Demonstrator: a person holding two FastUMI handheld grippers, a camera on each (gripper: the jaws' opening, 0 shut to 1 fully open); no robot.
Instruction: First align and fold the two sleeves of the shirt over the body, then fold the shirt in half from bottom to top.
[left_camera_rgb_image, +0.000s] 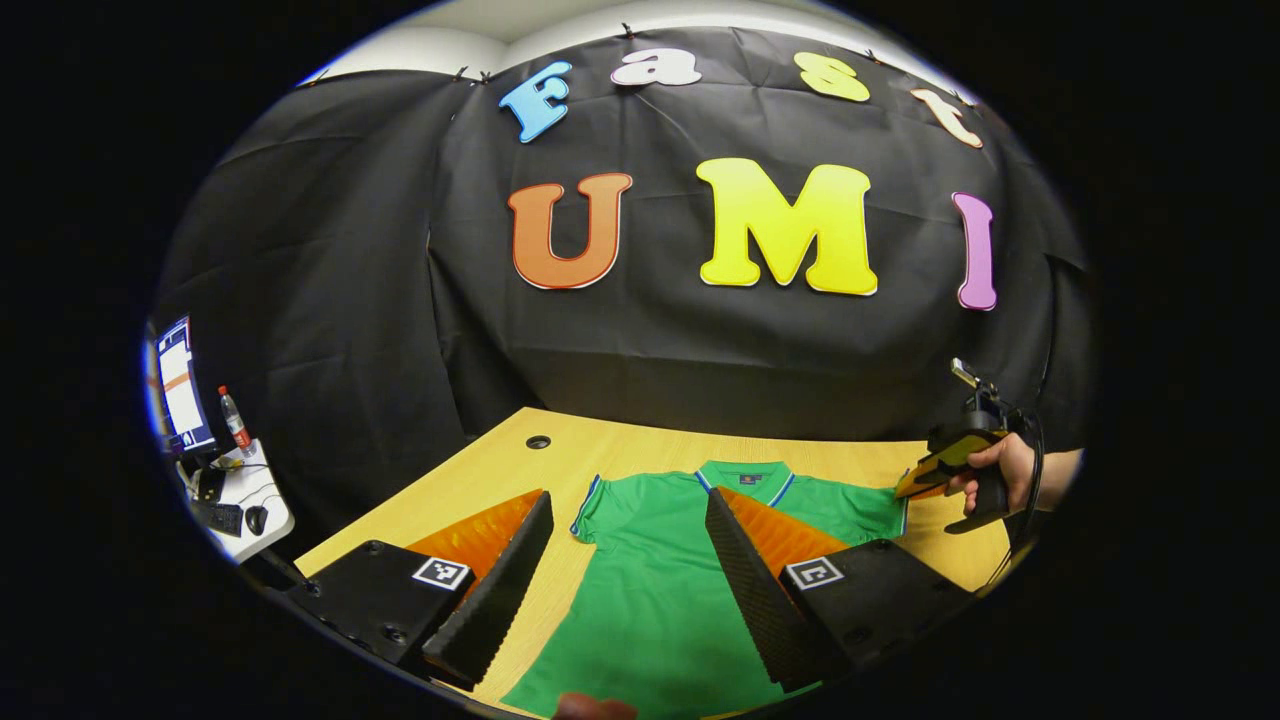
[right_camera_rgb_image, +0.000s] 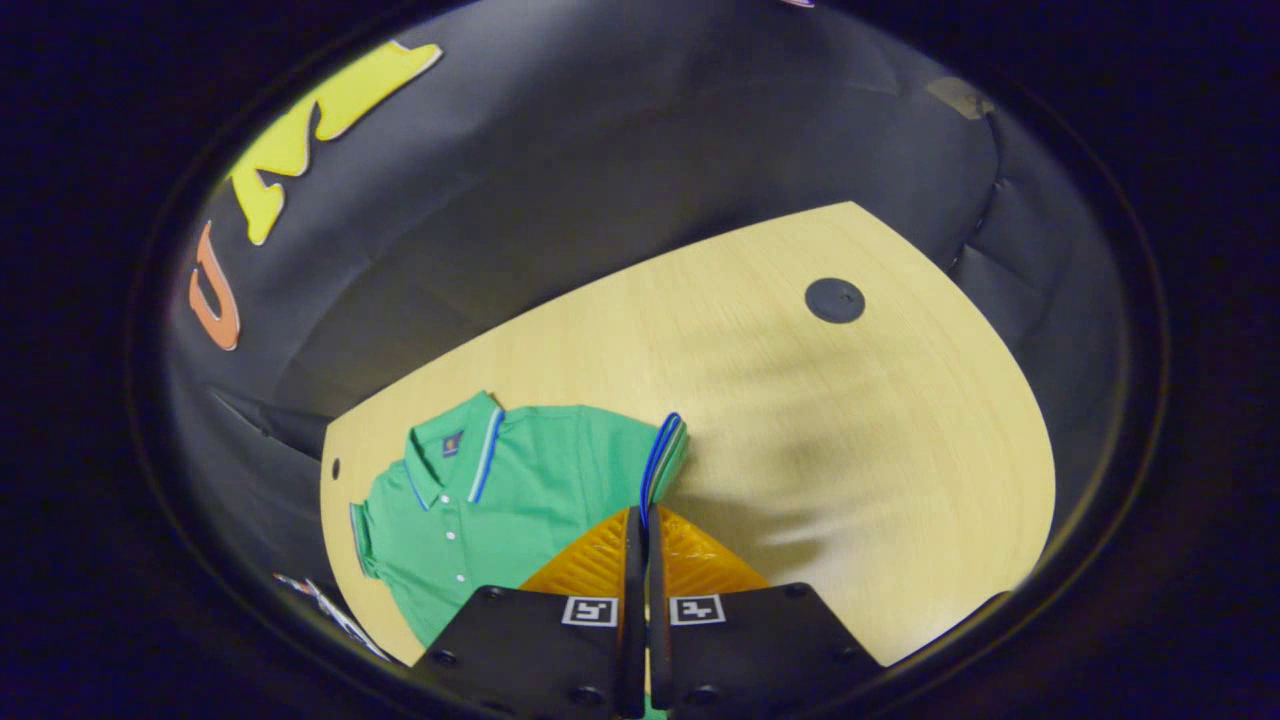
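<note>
A green polo shirt (left_camera_rgb_image: 660, 580) with blue-trimmed collar and cuffs lies flat and front up on the wooden table (left_camera_rgb_image: 480, 470). My left gripper (left_camera_rgb_image: 628, 500) hovers open above the shirt's body, near its left sleeve (left_camera_rgb_image: 592, 510), holding nothing. At the far right a hand (left_camera_rgb_image: 1000, 465) holds my right gripper (left_camera_rgb_image: 925, 480) at the other sleeve. In the right gripper view, my right gripper (right_camera_rgb_image: 640, 515) is shut on that sleeve's cuff (right_camera_rgb_image: 665, 450), which stands lifted off the table (right_camera_rgb_image: 800, 430) while the rest of the shirt (right_camera_rgb_image: 500, 490) lies flat.
A round cable hole (left_camera_rgb_image: 538, 441) sits near the table's far left corner, another (right_camera_rgb_image: 835, 300) on the right side. A side desk (left_camera_rgb_image: 235, 490) at the left carries a monitor, bottle, keyboard and mouse. Black cloth walls the booth behind the table.
</note>
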